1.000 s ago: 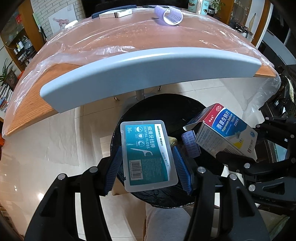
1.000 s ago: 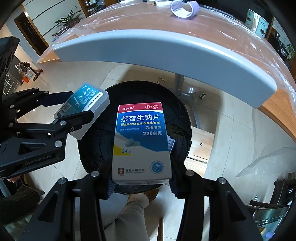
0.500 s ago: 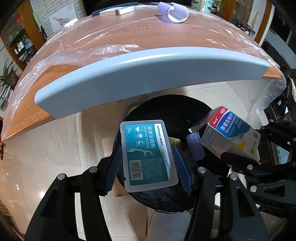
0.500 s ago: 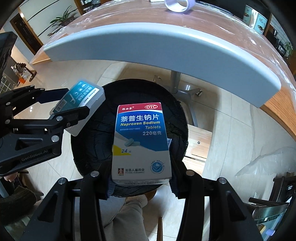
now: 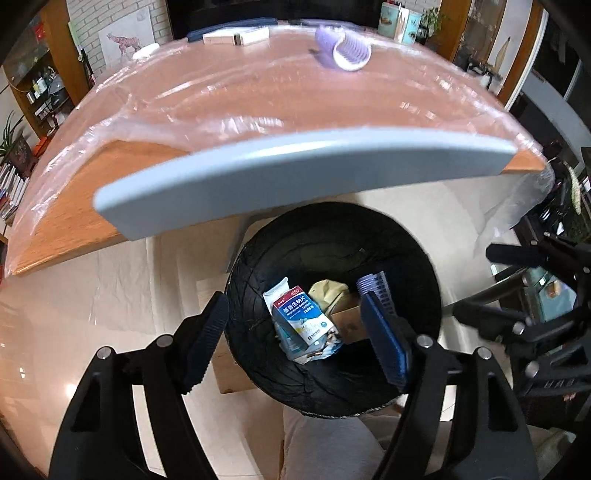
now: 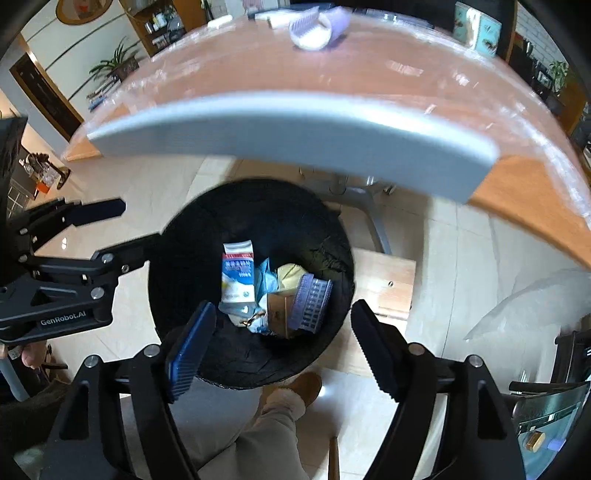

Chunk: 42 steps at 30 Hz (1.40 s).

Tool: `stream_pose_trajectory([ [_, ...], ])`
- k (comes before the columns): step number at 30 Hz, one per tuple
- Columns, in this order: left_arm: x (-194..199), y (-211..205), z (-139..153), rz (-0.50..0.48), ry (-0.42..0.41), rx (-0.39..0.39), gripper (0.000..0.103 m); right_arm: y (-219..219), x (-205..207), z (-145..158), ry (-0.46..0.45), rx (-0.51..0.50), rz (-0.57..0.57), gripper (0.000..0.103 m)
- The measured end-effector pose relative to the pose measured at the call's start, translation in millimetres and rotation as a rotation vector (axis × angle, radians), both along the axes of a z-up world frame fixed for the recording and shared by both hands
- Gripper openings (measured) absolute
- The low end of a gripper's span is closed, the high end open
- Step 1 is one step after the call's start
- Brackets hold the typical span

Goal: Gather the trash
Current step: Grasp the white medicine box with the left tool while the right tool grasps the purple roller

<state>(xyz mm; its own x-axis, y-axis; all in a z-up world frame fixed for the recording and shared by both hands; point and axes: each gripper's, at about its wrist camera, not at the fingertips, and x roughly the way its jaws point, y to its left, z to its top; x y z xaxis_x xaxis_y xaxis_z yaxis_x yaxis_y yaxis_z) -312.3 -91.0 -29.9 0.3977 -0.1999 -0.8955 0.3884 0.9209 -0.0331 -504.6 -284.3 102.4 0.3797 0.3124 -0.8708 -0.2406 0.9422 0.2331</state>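
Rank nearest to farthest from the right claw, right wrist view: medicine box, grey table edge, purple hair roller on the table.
1. Medicine box: in the black bin, just ahead of the right claw, whose jaws are opening with nothing between them.
2. Grey table edge: above and beyond the bin.
3. Purple hair roller: far back on the tabletop.

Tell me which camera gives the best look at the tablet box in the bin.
The left wrist view: the tablet box lies nearly centred between that gripper's fingers, printed face up and fairly sharp. The right wrist view also shows it in the bin, but blurred, its print unreadable.
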Motion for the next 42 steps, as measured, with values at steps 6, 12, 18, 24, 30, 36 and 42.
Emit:
stream_pose_trajectory([
  [6,-8,14,47,0.017,-0.101,-0.093,0.089,-18,-10,56,-0.178,0.014,-0.032,0.091],
  [12,8,22,96,0.043,-0.245,-0.133,0.098,-29,2,94,-0.314,0.046,-0.076,0.099],
  [18,50,22,121,0.011,-0.355,-0.088,0.098,-30,37,99,-0.316,0.044,-0.093,0.099],
  [24,120,22,117,-0.011,-0.316,-0.073,0.098,-24,81,87,-0.253,0.052,-0.131,0.099],
  [30,190,18,99,0.047,-0.213,-0.094,0.098,-12,123,76,-0.212,0.031,-0.169,0.099],
  [36,251,-3,81,0.086,-0.136,-0.085,0.098,3,161,65,-0.182,0.011,-0.178,0.099],
  [42,299,-22,61,0.110,-0.080,-0.069,0.098,13,190,55,-0.158,-0.012,-0.186,0.099],
])
